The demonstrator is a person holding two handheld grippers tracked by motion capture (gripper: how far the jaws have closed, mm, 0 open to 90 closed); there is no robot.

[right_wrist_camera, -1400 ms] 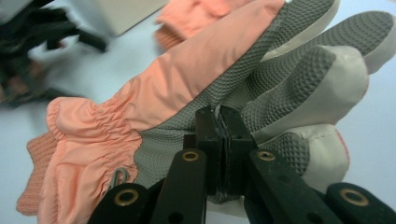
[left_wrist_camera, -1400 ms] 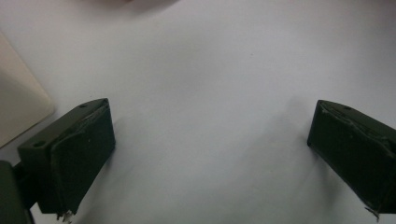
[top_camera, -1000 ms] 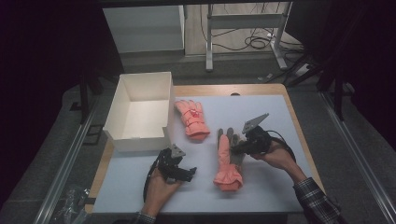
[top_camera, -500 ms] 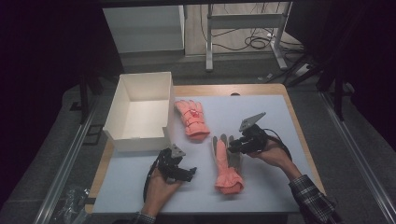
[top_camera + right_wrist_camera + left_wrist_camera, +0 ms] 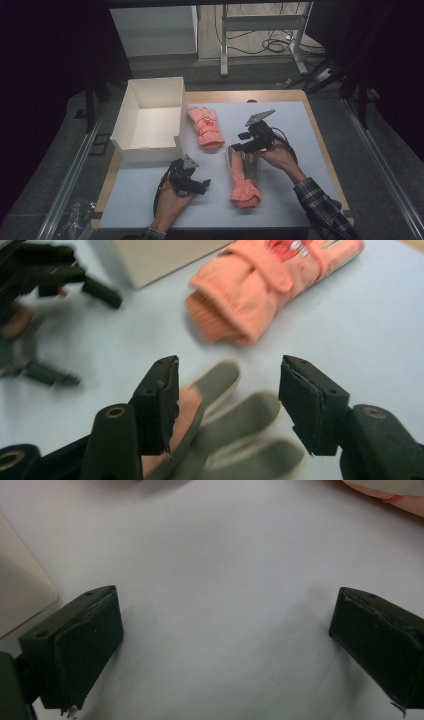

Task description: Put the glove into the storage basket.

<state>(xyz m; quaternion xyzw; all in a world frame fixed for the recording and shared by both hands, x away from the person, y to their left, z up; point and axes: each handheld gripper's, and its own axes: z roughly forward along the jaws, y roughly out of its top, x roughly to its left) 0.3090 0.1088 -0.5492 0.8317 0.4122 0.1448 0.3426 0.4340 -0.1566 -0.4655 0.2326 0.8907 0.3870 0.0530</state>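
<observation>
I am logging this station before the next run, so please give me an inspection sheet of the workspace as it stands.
Surface: pale mat on a wooden table, flat, no spills seen.
Job's things: far glove lies beside the open white box, which looks empty; near glove lies grey palm up, fingers under the right gripper.
Clutter: nothing seen on the mat.
Grippers: left gripper open over bare mat; right gripper open, jaws either side of the near glove's grey fingers.
Cables: one trails from each gripper; more coil on the floor beyond the table.
Surroundings: dark room, metal frame legs, crumpled plastic on the floor.
</observation>
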